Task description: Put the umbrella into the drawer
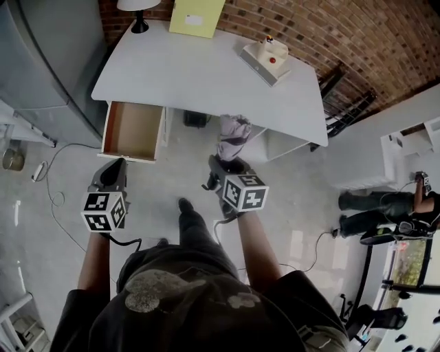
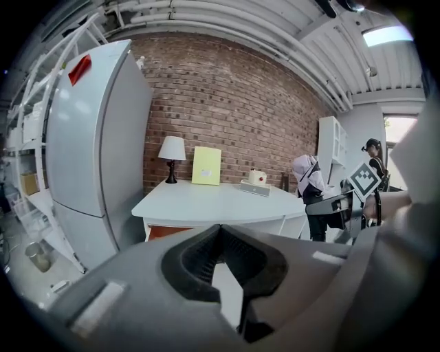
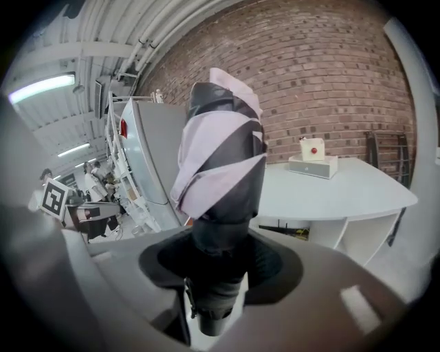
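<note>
Where the right tool (image 3: 220, 269) grips, the pleated fabric umbrella (image 3: 221, 155) seems cylindrical.

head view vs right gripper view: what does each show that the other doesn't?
Head view only: the open drawer, plus the yellow card and lamp on the desk. Right gripper view only: the right gripper with its jaws closed on the dark handle of the umbrella, and a ceiling light. Both: umbrella, desk, box with red button, brick wall.

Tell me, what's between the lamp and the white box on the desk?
A yellow board stands between them, plain in the head view.
</note>
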Motion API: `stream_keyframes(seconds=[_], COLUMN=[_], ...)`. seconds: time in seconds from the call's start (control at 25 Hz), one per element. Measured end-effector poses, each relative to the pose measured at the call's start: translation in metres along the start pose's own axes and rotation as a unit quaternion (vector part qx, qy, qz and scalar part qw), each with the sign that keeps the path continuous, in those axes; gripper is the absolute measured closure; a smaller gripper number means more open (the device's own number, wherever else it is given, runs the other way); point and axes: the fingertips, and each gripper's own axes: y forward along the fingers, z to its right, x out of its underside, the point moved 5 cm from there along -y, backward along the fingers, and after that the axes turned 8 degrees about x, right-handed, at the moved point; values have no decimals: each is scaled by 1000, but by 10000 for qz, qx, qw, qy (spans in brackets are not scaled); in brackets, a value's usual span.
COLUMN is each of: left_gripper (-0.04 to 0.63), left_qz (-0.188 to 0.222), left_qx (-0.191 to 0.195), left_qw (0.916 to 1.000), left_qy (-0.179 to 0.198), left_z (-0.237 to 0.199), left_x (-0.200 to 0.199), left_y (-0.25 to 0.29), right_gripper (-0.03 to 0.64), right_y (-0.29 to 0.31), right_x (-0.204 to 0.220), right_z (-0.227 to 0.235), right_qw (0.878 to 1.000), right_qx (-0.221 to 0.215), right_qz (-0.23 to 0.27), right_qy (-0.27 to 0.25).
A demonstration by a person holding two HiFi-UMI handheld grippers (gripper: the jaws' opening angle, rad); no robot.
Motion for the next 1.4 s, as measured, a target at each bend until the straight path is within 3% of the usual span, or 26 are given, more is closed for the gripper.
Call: stream_keyframes(seconds=[0.24,0.48,0.72,0.96,1.2,1.4], left_gripper=[584,584,584,584,584,584], left_qz=[72,83,-62,-195,-137,-137], left_qx=[-739,-1593,-2497,-3127,-3320,-3045], left_qw=[9970,9854,9631,9416,9334,9383], left_qy=[-218,-596,-1003,-1235,-1355,-1634], left_z=[-7,-16,-21,-31,-61,-94], left_x=[-23,-19,3,19,37,52], left_y=[25,22,-11,-51,-65,-53], right_gripper=[425,423,423,425,425,424], right_y=[65,126,177,202,222,239], right_x=[-48,-72,-69,-58,-39,-21], right_z=[17,7,-31,-91,-143,-175], right_qw=[9971,9866,9687,9456,9313,9271], right_qx=[-662,-1415,-2123,-2756,-2981,-2943], right_qz=[-183,-419,-763,-1092,-1288,-1475], right_qy=[-339,-698,-1033,-1337,-1650,-1793])
